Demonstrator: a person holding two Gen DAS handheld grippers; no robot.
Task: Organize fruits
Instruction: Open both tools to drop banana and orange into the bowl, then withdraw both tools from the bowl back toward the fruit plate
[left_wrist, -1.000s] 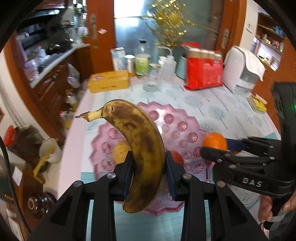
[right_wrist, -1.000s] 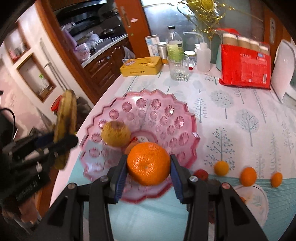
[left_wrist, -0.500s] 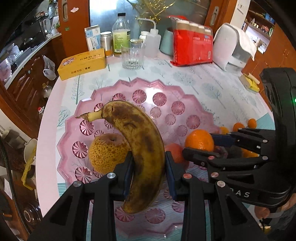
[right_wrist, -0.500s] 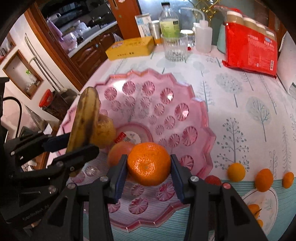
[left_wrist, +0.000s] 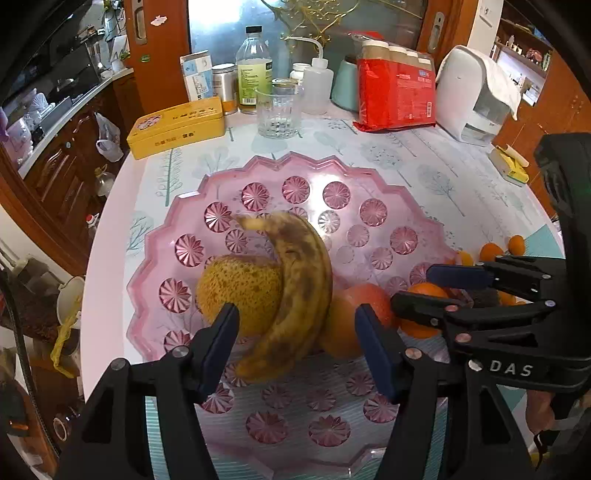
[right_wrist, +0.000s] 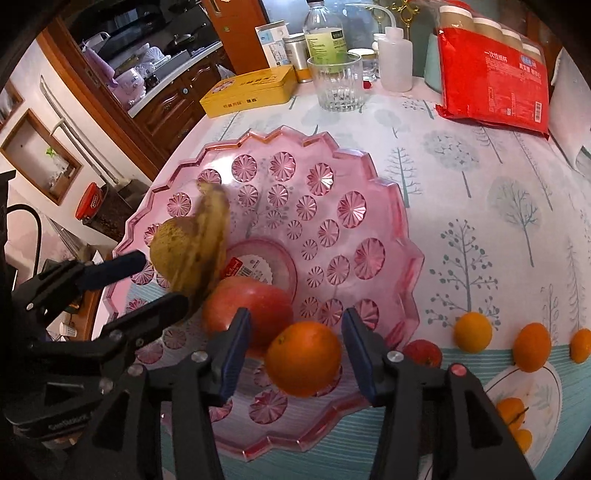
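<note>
A pink cut-glass fruit bowl (left_wrist: 369, 184) (right_wrist: 388, 206) holds a spotted banana (left_wrist: 299, 288) (right_wrist: 207, 243), a yellow-brown pear (left_wrist: 240, 288) (right_wrist: 170, 251), a red apple (left_wrist: 351, 321) (right_wrist: 251, 306) and an orange (right_wrist: 303, 356) (left_wrist: 421, 306). My left gripper (left_wrist: 295, 339) (right_wrist: 147, 280) is open, with the banana loose between its fingers, leaning on the pear. My right gripper (right_wrist: 295, 350) (left_wrist: 424, 284) is open around the orange, which rests in the bowl.
Small oranges (right_wrist: 472, 332) and a small red fruit (right_wrist: 424, 352) lie on the tablecloth right of the bowl, beside a white plate (right_wrist: 546, 387). A yellow tin (left_wrist: 177, 125), glass (left_wrist: 277, 110), bottles and a red package (left_wrist: 395, 96) stand behind.
Both grippers have opened over the bowl. The left let go of the banana, which tipped onto the pear; the right let go of the orange, which dropped into the bowl.
</note>
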